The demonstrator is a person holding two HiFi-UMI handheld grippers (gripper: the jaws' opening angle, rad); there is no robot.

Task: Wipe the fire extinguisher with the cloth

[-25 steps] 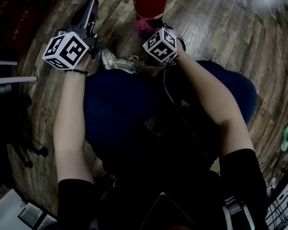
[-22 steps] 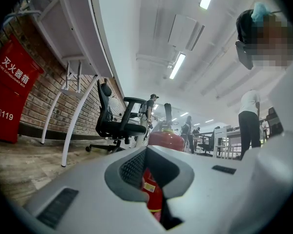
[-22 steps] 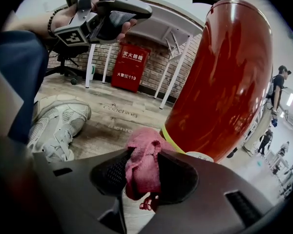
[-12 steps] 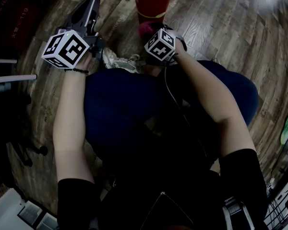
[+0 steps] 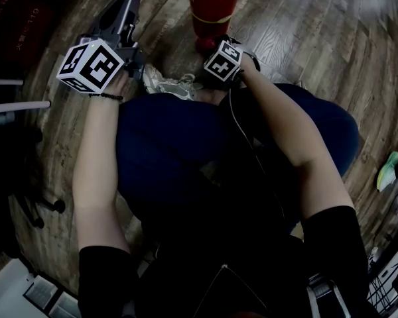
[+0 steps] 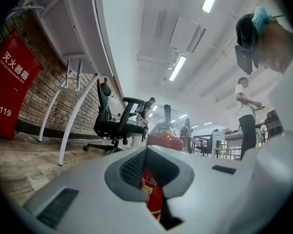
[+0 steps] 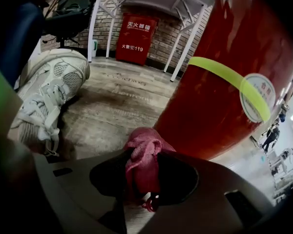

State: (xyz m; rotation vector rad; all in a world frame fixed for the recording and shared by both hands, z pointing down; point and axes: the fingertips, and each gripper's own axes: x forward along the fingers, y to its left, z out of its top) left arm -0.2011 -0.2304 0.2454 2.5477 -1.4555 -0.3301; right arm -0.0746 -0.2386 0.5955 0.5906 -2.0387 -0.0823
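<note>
The fire extinguisher [image 7: 224,96] stands upright on the wooden floor [image 5: 305,32] just ahead of your knees, its red body filling the right of the right gripper view, with a yellow-green band [image 7: 219,72] and a round label [image 7: 256,99] across it. The pink cloth [image 7: 144,152] is bunched at the low part of that body, touching it or just beside it; the pictures do not settle which.

Your right gripper [image 7: 142,167] has its fingers clamped on the cloth, with a wad sticking out past the tips toward the cylinder. Your left gripper [image 6: 146,152] hangs off to the left, well apart from the extinguisher, fingers together with nothing between them — it only looks toward the cylinder.

As for progress, you seem to be working near the base. No streak, dust or shine marks what has been wiped, so the share done cannot be read. The upper body, shoulder and handle look like the work left.

Your shoe [image 7: 49,91] rests on the floor close to the left of the cloth, and a red fire box [image 7: 136,40] stands against the brick wall behind.
</note>
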